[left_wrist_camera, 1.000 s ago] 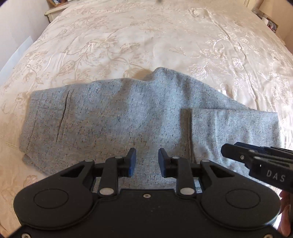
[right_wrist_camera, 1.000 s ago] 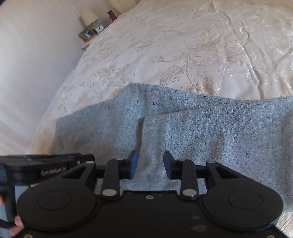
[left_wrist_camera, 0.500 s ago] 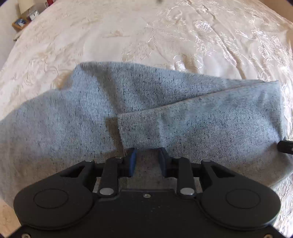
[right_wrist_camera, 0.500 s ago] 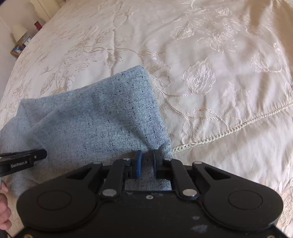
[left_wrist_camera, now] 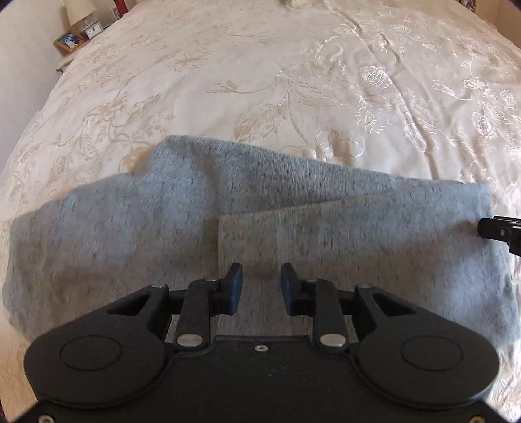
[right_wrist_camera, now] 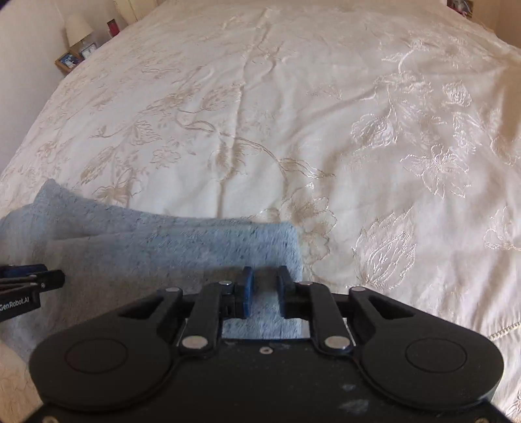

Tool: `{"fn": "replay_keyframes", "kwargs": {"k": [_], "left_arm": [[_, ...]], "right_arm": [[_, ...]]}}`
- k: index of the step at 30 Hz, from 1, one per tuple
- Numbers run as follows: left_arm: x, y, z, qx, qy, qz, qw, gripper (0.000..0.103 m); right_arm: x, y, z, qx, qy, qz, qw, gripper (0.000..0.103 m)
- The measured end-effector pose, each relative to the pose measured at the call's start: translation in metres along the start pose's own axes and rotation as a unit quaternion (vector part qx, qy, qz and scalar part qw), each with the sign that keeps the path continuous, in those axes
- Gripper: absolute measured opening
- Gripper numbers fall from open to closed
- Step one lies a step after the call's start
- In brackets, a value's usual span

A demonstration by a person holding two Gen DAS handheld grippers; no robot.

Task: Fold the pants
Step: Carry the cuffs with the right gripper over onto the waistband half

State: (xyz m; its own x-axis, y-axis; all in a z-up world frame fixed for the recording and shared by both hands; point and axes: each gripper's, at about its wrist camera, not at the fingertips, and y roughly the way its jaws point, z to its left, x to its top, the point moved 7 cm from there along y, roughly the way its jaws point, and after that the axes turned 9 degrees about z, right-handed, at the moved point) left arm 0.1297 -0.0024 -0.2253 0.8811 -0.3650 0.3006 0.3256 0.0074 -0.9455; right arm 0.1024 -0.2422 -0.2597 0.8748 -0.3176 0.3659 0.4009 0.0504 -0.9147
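The grey speckled knit pants (left_wrist_camera: 293, 211) lie flat on the cream embroidered bedspread (left_wrist_camera: 260, 81), folded over into 2 layers, directly under and ahead of both tools. The left gripper (left_wrist_camera: 260, 283) hangs just above the upper layer near its hem edge; its jaws are opening, with fabric below them but nothing pinched. The right gripper (right_wrist_camera: 263, 286) sits over the folded end at the cloth's right edge, jaws likewise opening, nothing gripped.

The cloth looks soft, light and limp, so it will likely sag and slide; pinching both layers together at the near corners seems best. Far ahead-left stand a lamp (right_wrist_camera: 78, 27) and a picture frame (right_wrist_camera: 67, 61), well clear. Nothing blocks the way.
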Motion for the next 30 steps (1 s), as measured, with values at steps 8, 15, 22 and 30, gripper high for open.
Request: {"fn": "replay_keyframes", "kwargs": {"k": [8,15,22,30], "left_arm": [[-0.068,-0.008,0.024,-0.02,-0.019,0.042,0.9987,0.041],[-0.054,-0.039,0.108,-0.011,-0.043,-0.003,0.999,0.041],[-0.034,-0.037,0.239,0.011,-0.079,-0.008,0.9968,0.04],[-0.024,-0.014,0.336,-0.002,-0.105,-0.001,0.9944,0.04]], "right_arm": [[-0.092,-0.031,0.032,-0.017,-0.062,0.041,0.997,0.022],[-0.035,-0.058,0.143,0.021,-0.107,-0.028,0.994,0.032],[0.044,0.022,0.261,0.031,-0.079,-0.009,0.996,0.002],[0.026,0.068,0.28,-0.017,0.013,0.041,0.999,0.001]]}}
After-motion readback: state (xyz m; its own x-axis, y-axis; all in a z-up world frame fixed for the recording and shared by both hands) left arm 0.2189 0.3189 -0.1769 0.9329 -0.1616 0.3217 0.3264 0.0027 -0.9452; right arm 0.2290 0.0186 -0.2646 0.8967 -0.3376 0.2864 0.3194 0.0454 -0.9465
